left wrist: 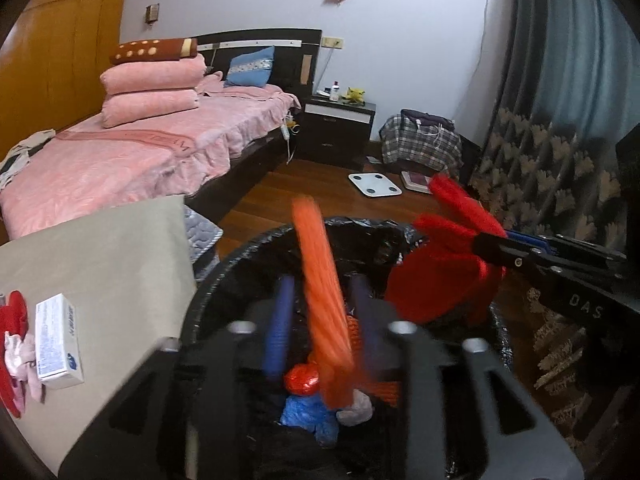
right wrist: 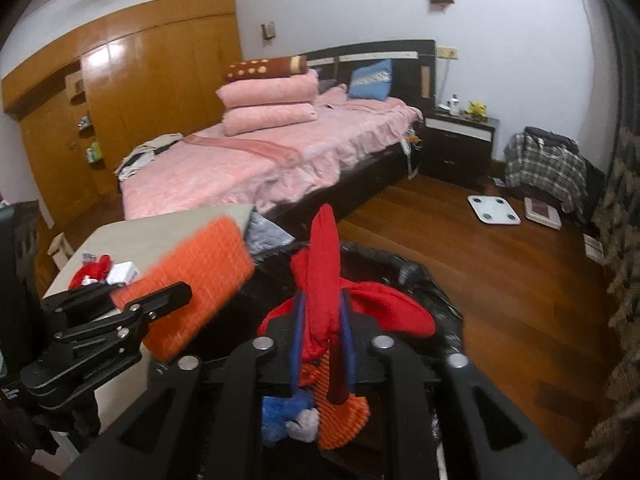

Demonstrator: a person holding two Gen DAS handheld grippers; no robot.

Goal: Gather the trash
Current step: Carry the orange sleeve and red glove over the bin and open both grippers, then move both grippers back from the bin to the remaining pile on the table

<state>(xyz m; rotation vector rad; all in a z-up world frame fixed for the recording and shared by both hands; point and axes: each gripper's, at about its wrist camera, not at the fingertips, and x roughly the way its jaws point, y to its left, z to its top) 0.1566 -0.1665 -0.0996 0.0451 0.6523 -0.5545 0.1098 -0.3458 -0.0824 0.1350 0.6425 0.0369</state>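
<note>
Both grippers hang over the bin [left wrist: 208, 280], a black-bagged one just beside the low table [left wrist: 100, 248]. The left gripper [left wrist: 320, 312] has its jaws partly apart, and the orange cloth [left wrist: 320, 288] stands blurred between the blue pads [left wrist: 280, 328], seemingly slipping free rather than pinched. The right gripper [right wrist: 322, 340] is nearly closed, clamping the red cloth [right wrist: 326, 272] above the bin's mouth.

To finish this drop well, I judge each gripper should stay centred over the opening, spread its jaws fully, and let the cloth fall clear of the rim before lifting away.

Count: two grippers, two cloths in hand, one bin. Inside it lie one blue wad [left wrist: 308, 412], one red ball [left wrist: 302, 380] and one grey scrap [left wrist: 356, 410]. On the table sit one white box [left wrist: 58, 340] and some red scraps [left wrist: 12, 320], still to collect. Beyond are one bed [left wrist: 120, 152] and one scale [left wrist: 374, 185].
</note>
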